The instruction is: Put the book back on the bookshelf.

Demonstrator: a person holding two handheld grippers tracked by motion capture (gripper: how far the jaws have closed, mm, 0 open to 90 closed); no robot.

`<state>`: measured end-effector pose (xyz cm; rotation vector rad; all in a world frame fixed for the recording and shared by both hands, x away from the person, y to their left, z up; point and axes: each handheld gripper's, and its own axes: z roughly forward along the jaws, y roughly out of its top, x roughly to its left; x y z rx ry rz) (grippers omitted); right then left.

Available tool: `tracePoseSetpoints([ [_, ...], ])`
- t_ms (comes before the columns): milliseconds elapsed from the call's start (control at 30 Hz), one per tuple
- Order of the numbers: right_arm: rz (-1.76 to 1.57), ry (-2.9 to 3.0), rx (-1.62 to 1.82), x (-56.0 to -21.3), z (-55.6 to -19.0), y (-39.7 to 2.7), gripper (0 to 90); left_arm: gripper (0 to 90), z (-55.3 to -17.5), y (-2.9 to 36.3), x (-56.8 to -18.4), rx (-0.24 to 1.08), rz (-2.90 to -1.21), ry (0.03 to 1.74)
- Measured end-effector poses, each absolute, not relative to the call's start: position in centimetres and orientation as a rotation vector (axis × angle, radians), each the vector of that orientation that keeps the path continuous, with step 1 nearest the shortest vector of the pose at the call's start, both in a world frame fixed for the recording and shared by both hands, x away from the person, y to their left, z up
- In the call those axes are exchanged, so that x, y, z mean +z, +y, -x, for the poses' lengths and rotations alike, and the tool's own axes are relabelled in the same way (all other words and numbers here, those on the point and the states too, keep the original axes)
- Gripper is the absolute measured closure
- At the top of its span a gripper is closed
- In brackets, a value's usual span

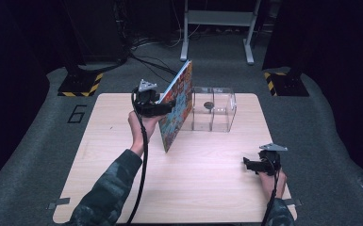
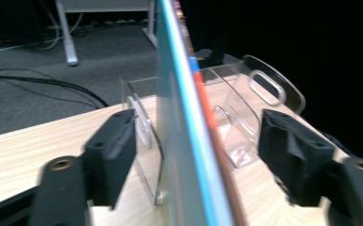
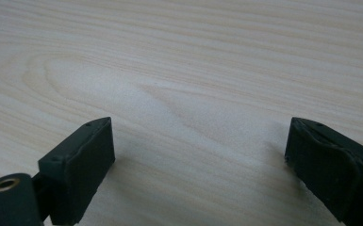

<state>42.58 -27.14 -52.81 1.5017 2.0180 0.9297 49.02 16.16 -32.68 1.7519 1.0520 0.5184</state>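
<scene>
Three views show one moment at a pale wooden table (image 1: 202,188).

High view: the table fills the lower middle of the frame, with grey carpet and dark surroundings around it. A person's left forearm in a camouflage sleeve rises from the bottom left to the left gripper (image 1: 162,107), left of centre in the upper half. At its tips stands a thin, flat book with a busy, colourful picture cover (image 1: 178,110), tilted up on its lower edge, its top corner reaching past the table's far edge in the frame. Just right of the book, touching or nearly so, sits a clear plastic box with an inner divider (image 1: 214,110); a small dark round thing lies inside it. At the lower right, the right gripper (image 1: 249,165) rests low over the table, well apart from the book and box.

Left gripper view: the book (image 2: 181,141) runs edge-on up the middle of the frame, a blue-green edge with an orange strip. The two black jaws stand spread on either side of it, with a clear gap on each side, so the pads do not press it. The clear box (image 2: 245,113) shows behind it, centre and right.

Right gripper view: the two black jaws rise from the lower corners, wide apart with nothing between them, over bare wood grain (image 3: 179,70).
</scene>
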Motion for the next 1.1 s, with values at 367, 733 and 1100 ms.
tracePoseSetpoints([
  [367,-1.496,2.027,0.912,-52.8,-42.5,-27.0,8.1,10.1,-45.4,19.0,-33.3,0.494,-1.809,1.002],
  [733,-1.486,2.022,0.904,-52.9,-42.6,-26.9,7.9,0.2,-42.9,23.1,-36.8,0.556,-1.934,1.038],
  [1100,-1.499,2.022,0.907,-52.8,-42.7,-26.8,6.8,0.1,-39.4,27.9,-45.3,0.583,-1.991,1.192],
])
